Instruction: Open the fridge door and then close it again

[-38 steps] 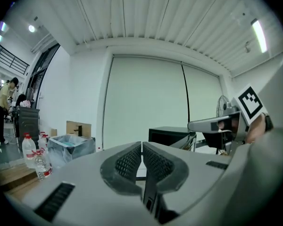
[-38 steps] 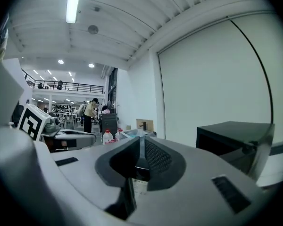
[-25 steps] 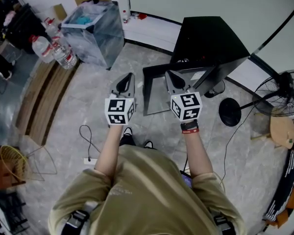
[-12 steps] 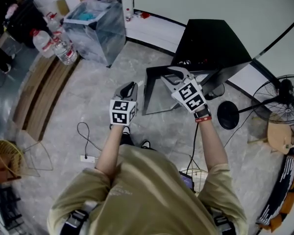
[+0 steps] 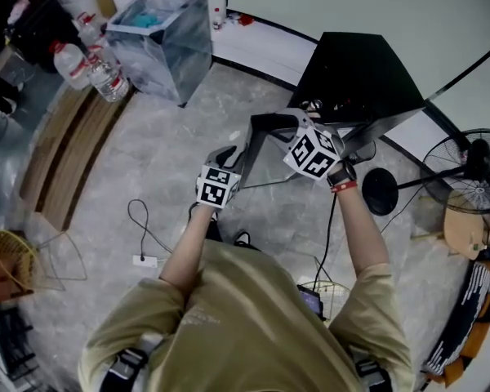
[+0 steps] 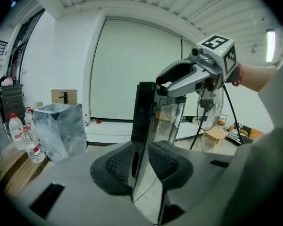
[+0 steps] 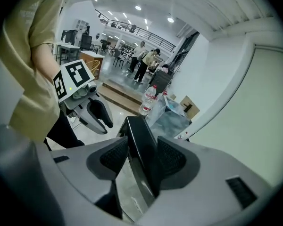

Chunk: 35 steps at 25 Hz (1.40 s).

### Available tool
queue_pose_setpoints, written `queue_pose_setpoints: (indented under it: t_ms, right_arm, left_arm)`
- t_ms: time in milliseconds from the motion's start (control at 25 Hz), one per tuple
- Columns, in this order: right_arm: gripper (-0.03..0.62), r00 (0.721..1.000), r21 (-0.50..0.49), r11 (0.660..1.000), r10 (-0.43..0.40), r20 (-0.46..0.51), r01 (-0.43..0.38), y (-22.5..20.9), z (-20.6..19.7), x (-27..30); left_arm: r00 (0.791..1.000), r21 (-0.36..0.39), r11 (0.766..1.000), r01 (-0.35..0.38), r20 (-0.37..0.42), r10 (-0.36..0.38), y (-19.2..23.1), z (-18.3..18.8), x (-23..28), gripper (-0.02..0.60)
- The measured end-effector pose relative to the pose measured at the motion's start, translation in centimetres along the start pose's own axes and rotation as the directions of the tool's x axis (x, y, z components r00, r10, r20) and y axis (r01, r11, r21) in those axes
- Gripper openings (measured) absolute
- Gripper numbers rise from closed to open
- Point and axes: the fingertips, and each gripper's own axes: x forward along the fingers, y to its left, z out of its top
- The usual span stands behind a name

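Note:
A small black fridge (image 5: 355, 68) stands on the floor with its glass door (image 5: 265, 149) swung open toward me. My left gripper (image 5: 233, 155) is at the door's free edge. In the left gripper view the dark edge of the door (image 6: 144, 112) runs between the jaws of the left gripper (image 6: 141, 161). My right gripper (image 5: 298, 122) is at the door's top. In the right gripper view the door edge (image 7: 139, 135) lies between the jaws of the right gripper (image 7: 141, 157). Both pairs of jaws have just been opening and straddle the door without clamping it.
A clear bin lined with plastic (image 5: 159, 39) and water bottles (image 5: 98, 76) stand at the back left. A standing fan (image 5: 474, 166) with a round base (image 5: 381, 190) is right of the fridge. A power strip and cable (image 5: 143, 260) lie on the floor at the left.
Both grippers have dropped and moved in onto the open door's edge. The right one has rolled over. Both went from shut to open around the door.

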Motion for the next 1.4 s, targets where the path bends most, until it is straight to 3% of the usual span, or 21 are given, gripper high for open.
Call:
queue_pose_setpoints:
  t_ms: [160, 240, 480, 760, 840, 1040, 1400]
  right_arm:
    - [0.209, 0.999, 0.01, 0.999, 0.036, -0.005, -0.036, 0.0, 0.0, 0.6]
    - [0.21, 0.999, 0.022, 0.999, 0.041, -0.003, -0.041, -0.2, 0.0, 0.6]
    - [0.21, 1.0, 0.044, 0.999, 0.024, -0.007, -0.024, -0.7, 0.1, 1.2]
    - [0.212, 1.0, 0.072, 0.997, 0.007, -0.025, -0.005, -1.6, 0.1, 2.0]
    - [0.21, 0.999, 0.081, 0.997, -0.003, -0.032, 0.005, -1.8, 0.0, 2.1]
    - [0.21, 0.998, 0.099, 0.995, -0.021, -0.052, 0.026, -2.6, -0.3, 2.6]
    - [0.21, 0.995, 0.147, 0.987, -0.054, -0.08, 0.065, -4.1, -0.3, 4.0]
  left_arm:
    - [0.995, -0.004, 0.999, 0.052, -0.082, -0.052, -0.3, -2.2, 1.9, 0.211]
    - [0.99, 0.01, 0.998, 0.067, -0.125, -0.066, -0.6, -3.3, 2.9, 0.227]
    - [0.971, -0.017, 0.993, 0.121, -0.208, -0.122, -0.8, -6.3, 5.3, 0.227]
    - [0.975, -0.06, 0.99, 0.131, -0.175, -0.139, 0.9, -6.0, 7.4, 0.203]
    - [0.977, -0.055, 0.99, 0.132, -0.163, -0.14, 1.1, -5.5, 8.1, 0.153]
    - [0.978, -0.024, 0.993, 0.116, -0.174, -0.118, 2.2, -4.6, 9.8, 0.104]
    - [0.971, 0.04, 0.988, 0.15, -0.192, -0.14, 3.8, -4.0, 11.0, 0.097]
